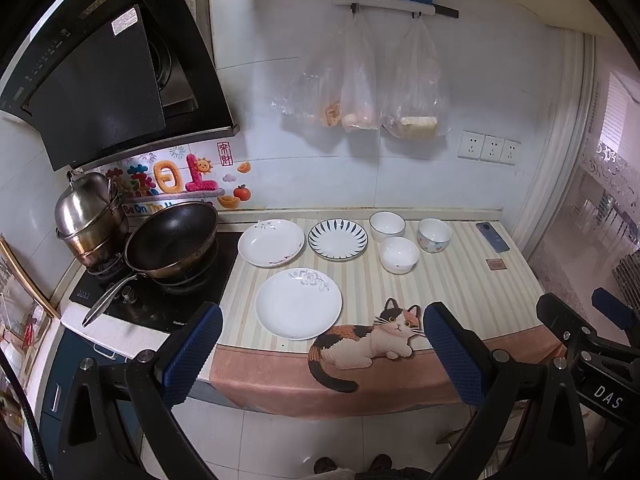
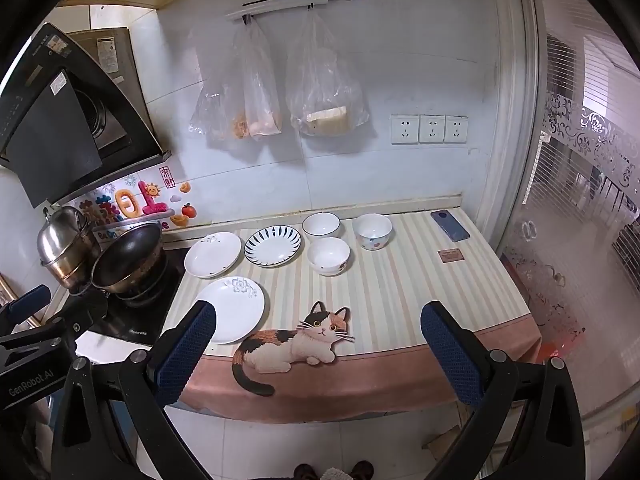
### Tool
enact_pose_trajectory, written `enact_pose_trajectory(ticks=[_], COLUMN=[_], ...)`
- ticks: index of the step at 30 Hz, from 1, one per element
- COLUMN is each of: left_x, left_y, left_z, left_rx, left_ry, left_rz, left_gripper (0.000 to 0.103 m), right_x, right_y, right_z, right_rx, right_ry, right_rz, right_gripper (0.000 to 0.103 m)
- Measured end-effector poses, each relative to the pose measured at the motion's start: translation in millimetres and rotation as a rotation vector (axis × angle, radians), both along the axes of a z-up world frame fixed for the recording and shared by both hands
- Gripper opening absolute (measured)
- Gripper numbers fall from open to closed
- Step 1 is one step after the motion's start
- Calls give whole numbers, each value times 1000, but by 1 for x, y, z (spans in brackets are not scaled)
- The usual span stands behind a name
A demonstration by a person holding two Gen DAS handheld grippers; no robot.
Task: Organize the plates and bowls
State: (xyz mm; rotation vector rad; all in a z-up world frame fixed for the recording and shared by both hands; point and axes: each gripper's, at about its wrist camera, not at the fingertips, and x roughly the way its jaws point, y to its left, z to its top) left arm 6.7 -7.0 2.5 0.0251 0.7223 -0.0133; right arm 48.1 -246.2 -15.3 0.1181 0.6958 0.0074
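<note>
Plates number three on the striped mat: a flowered plate nearest the edge, a white plate behind it by the stove, and a blue-rayed plate just beside that. Bowls number three too, grouped to the right: two at the back and one in front. A phone lies farther right. Left gripper and right gripper both gape wide, holding nothing, short of the counter.

Three plates and three white bowls lie upright, unstacked, on the counter's striped mat, bowls toward its back edge.
</note>
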Motion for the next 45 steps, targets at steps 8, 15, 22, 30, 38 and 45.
enact_pose_trajectory(ticks=[8,15,22,30,38,45], left_x=[-1,0,1,3,3,2], left_y=[-1,-1,-5,-9,-9,-8], left_z=[1,1,2,3,2,2], left_rx=[-1,-2,-2,-2,-3,-4], left_ry=[-2,-1,3,-2,-3,-4], left_rz=[0,-1,-2,2,2,2], left_gripper=[103,103,103,103,103,103], right_x=[0,1,1,3,4,4], right_y=[2,2,1,-1,1,1], right_z=[0,3,3,5,5,6], right_rx=[-2,-7,-7,-6,-7,-8], right_ry=[0,-4,-7,-12,-13,-15], right_rz=[-2,-5,-4,-1,-4,-4], right_gripper=[103,103,103,103,103,103])
